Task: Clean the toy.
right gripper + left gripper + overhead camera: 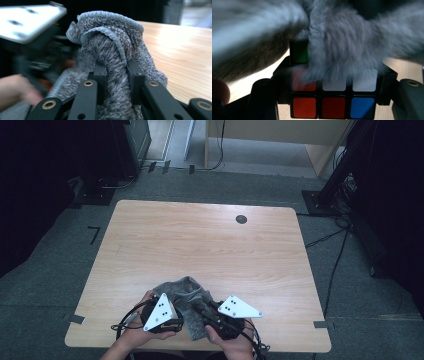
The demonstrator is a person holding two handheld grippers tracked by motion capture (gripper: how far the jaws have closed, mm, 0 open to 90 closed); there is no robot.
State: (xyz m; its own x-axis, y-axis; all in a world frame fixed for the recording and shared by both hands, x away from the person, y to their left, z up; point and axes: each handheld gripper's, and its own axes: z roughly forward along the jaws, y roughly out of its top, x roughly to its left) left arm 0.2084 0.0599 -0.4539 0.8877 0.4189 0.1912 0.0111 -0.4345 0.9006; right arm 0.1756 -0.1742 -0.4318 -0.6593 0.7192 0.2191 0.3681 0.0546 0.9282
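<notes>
A colour puzzle cube (333, 100) with red, white, blue and green tiles sits between my left gripper's black jaws, which press on its two sides. A grey fluffy cloth (342, 50) lies draped over the cube's top. My right gripper (115, 75) is shut on a bunched fold of that grey cloth (110, 47). From the high view both grippers are at the table's near edge, the left gripper (172, 312) and the right gripper (202, 312) close together with the cloth (185, 292) between and beyond them.
The wooden table (200, 245) stretches away beyond the hands, with a small dark round cap (241, 219) near its far edge. The person's hand (17, 90) on the left gripper is close beside the cloth.
</notes>
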